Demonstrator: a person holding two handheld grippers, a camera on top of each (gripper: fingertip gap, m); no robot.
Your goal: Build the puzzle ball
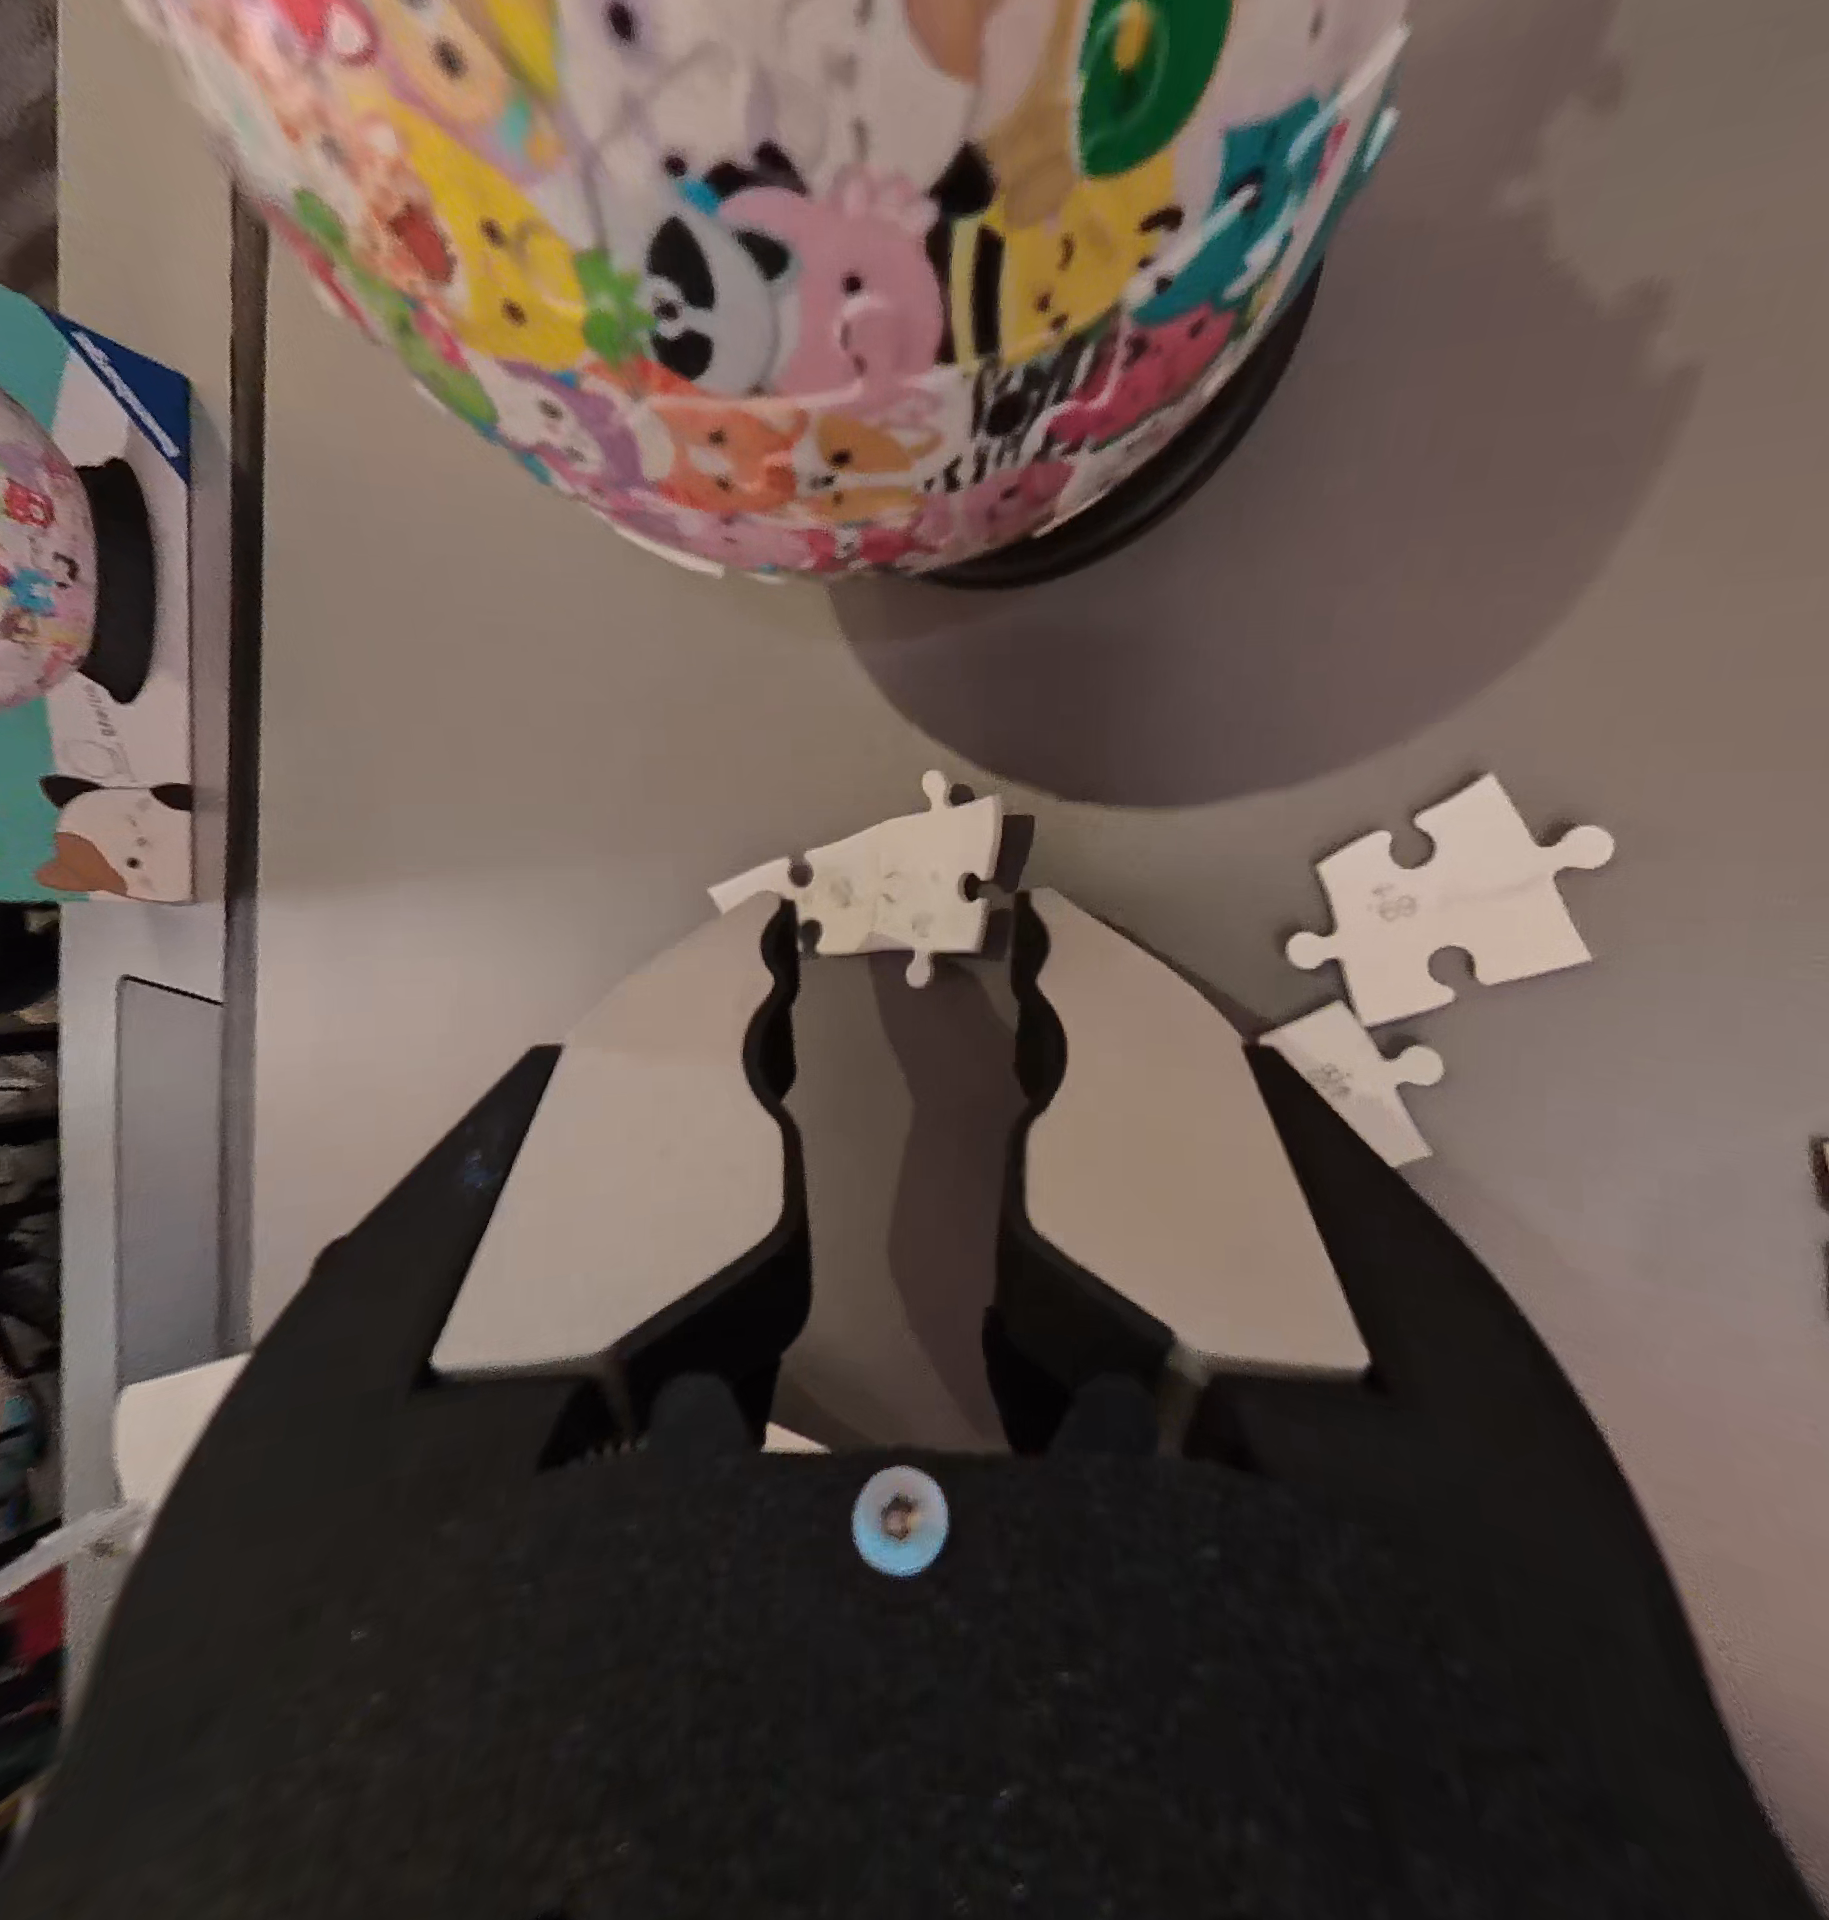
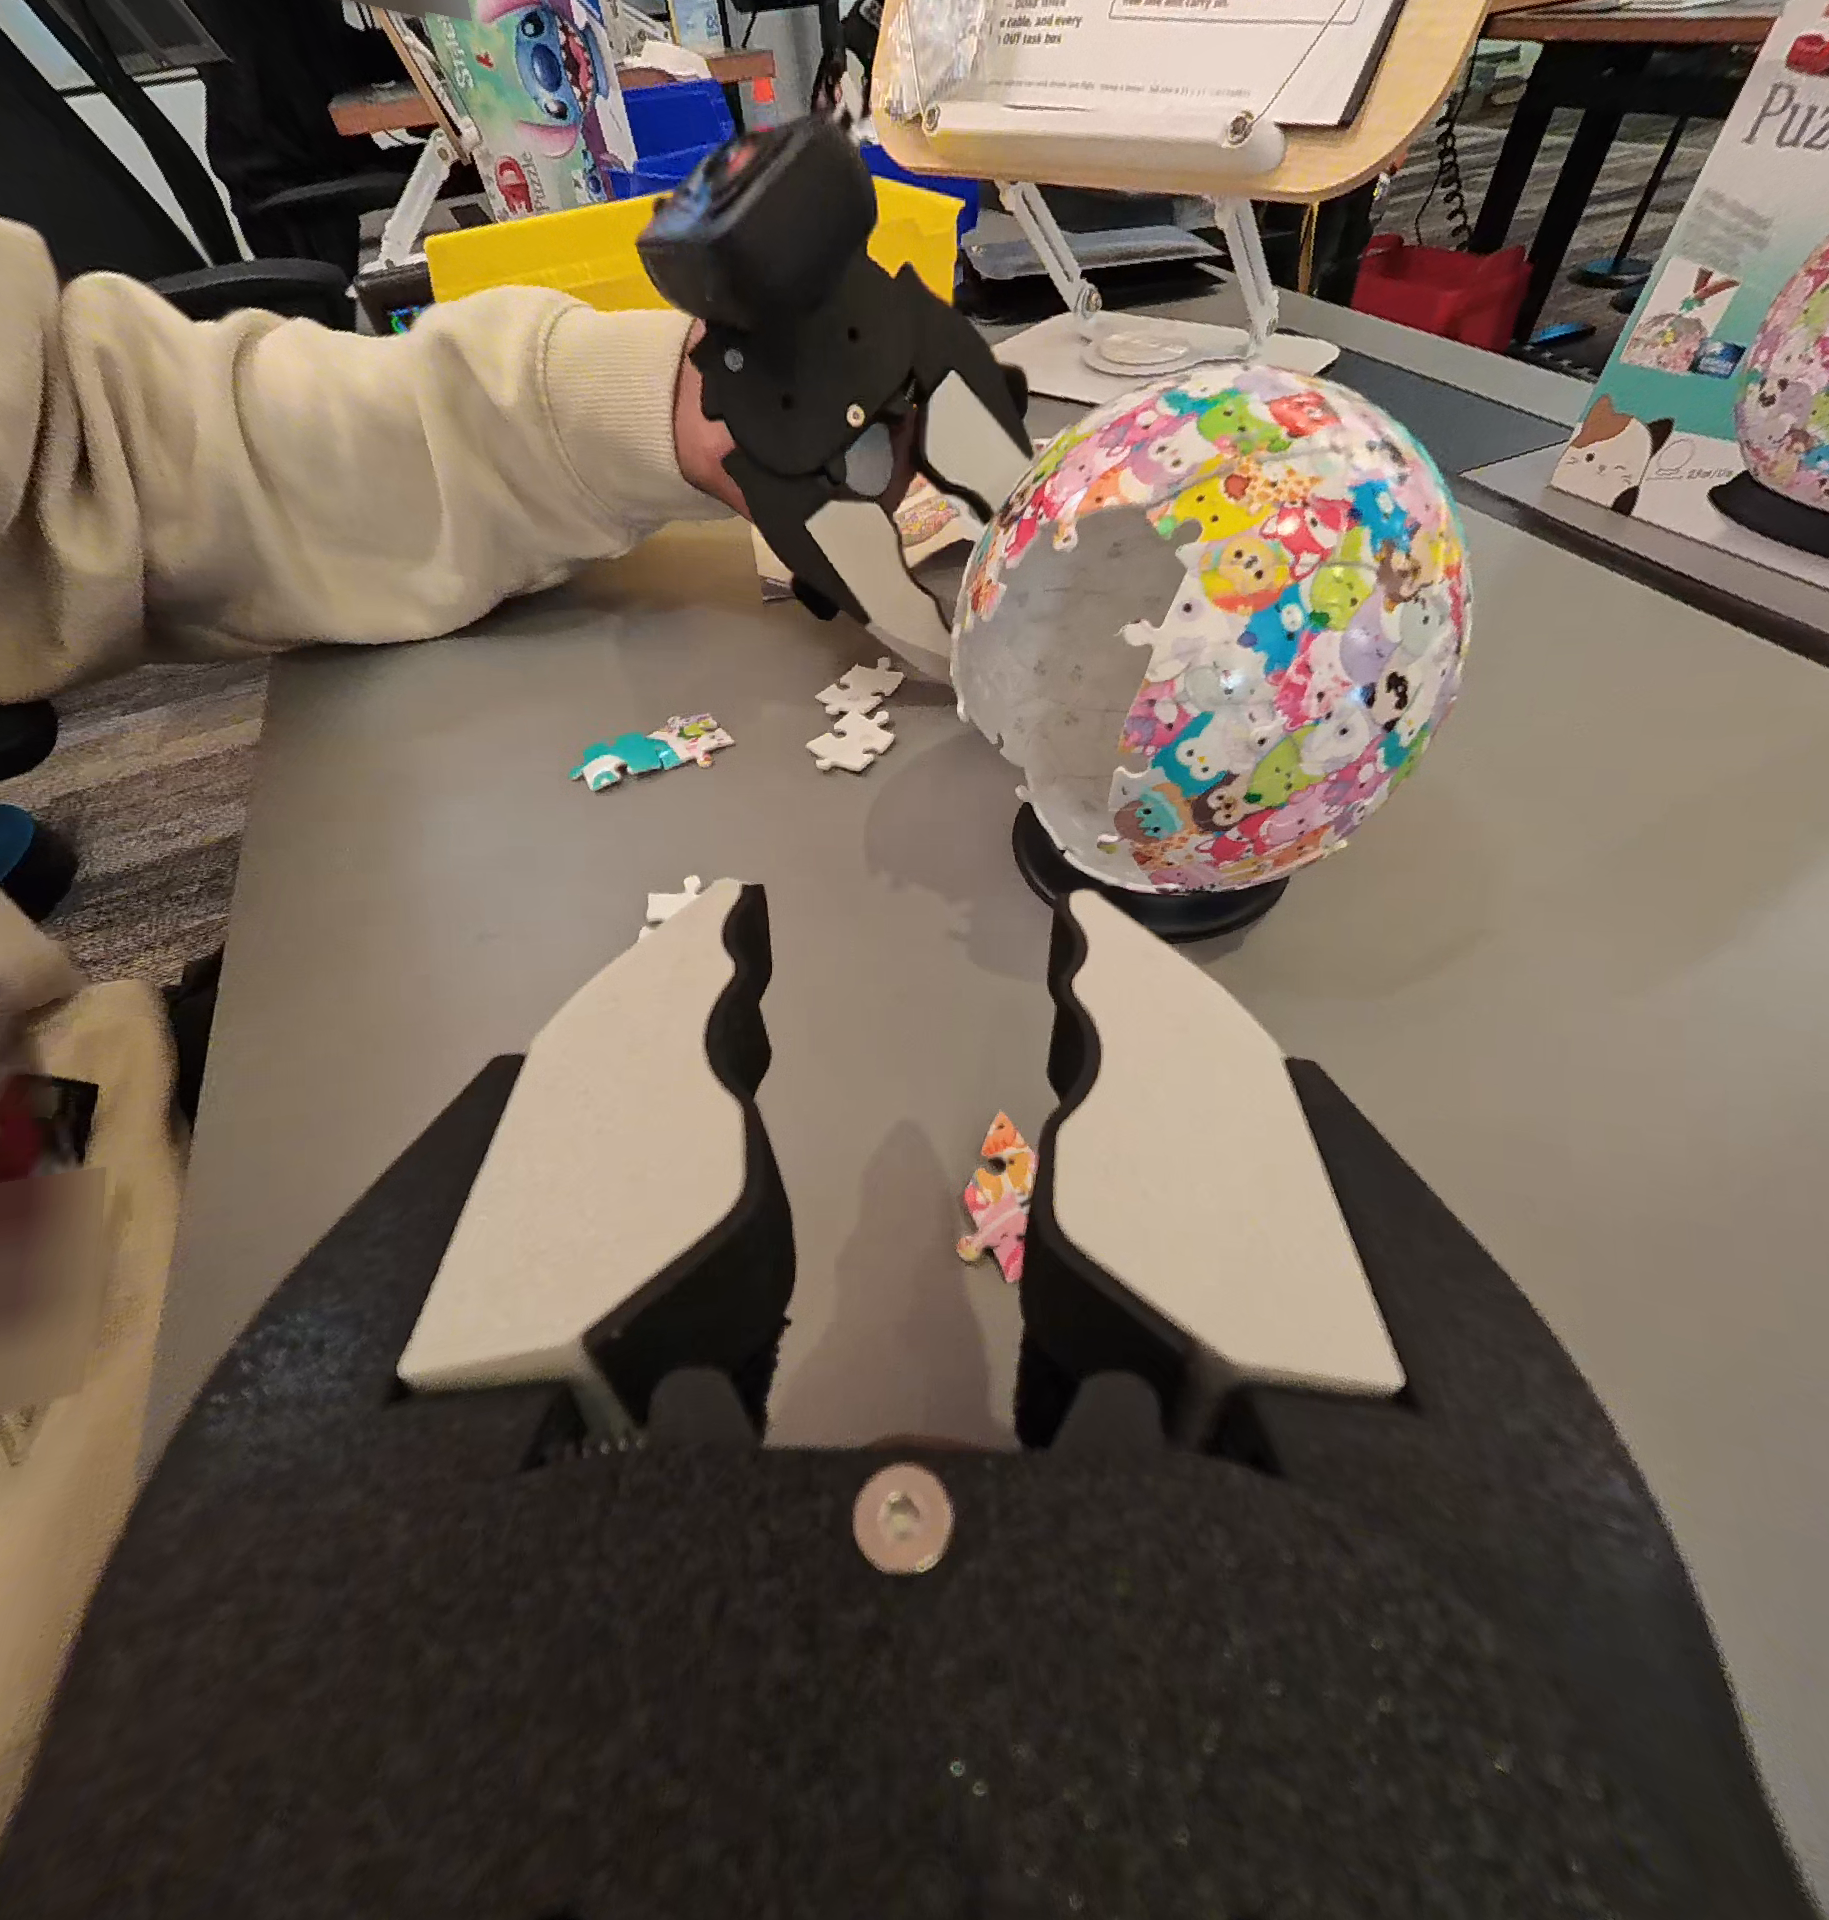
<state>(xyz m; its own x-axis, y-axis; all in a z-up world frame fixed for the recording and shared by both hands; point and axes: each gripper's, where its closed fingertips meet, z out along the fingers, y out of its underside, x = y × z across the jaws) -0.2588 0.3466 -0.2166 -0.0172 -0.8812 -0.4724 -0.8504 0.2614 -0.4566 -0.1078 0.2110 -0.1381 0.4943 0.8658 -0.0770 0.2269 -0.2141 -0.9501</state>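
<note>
Grey tabletop (image 2: 1512, 1143) under both claws. Right claw (image 2: 905, 914) hovering low, jaws apart, empty; a pink-and-orange loose piece (image 2: 998, 1195) flat between its fingers, beside the right one. Beyond its tips, the puzzle ball (image 2: 1294, 644) on a black stand (image 2: 1159, 904), a gap in its shell facing the left claw. Left claw (image 1: 899, 914) clamped on a white, face-down puzzle piece (image 1: 905, 883) at its tips. Two more face-down pieces (image 1: 1450, 894) just right of that claw. Ball's printed box (image 1: 68, 592) far left.
</note>
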